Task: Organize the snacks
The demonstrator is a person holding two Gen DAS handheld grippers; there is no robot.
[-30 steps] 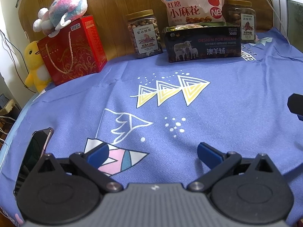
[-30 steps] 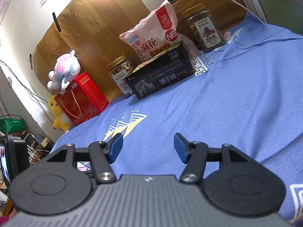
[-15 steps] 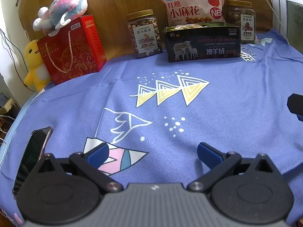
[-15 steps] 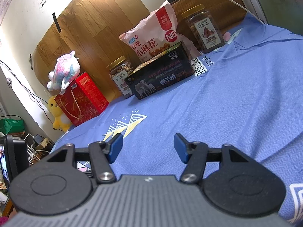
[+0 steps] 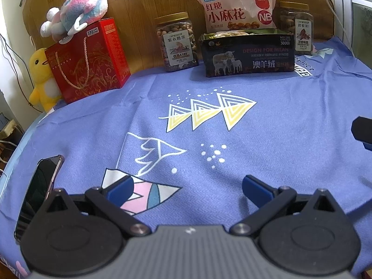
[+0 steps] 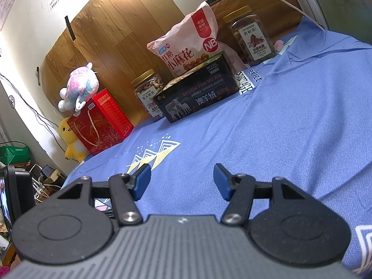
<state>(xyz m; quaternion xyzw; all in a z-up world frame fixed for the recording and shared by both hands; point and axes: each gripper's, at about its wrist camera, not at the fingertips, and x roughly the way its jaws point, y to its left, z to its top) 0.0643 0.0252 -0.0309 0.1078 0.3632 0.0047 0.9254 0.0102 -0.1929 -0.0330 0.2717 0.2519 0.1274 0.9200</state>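
Both empty and spread wide: left gripper (image 5: 187, 186) low over the blue cloth (image 5: 279, 127), right gripper (image 6: 182, 181) likewise, well short of the snacks. Along the back by the wooden panel: pink snack bag (image 5: 234, 4) upright behind the dark open box (image 5: 247, 54), something pale showing at its rim, a nut jar (image 5: 177, 41) left of the box, another jar (image 5: 296, 28) right. Fits either snacks already gathered or sorting ahead; no step settled, no next move certain.
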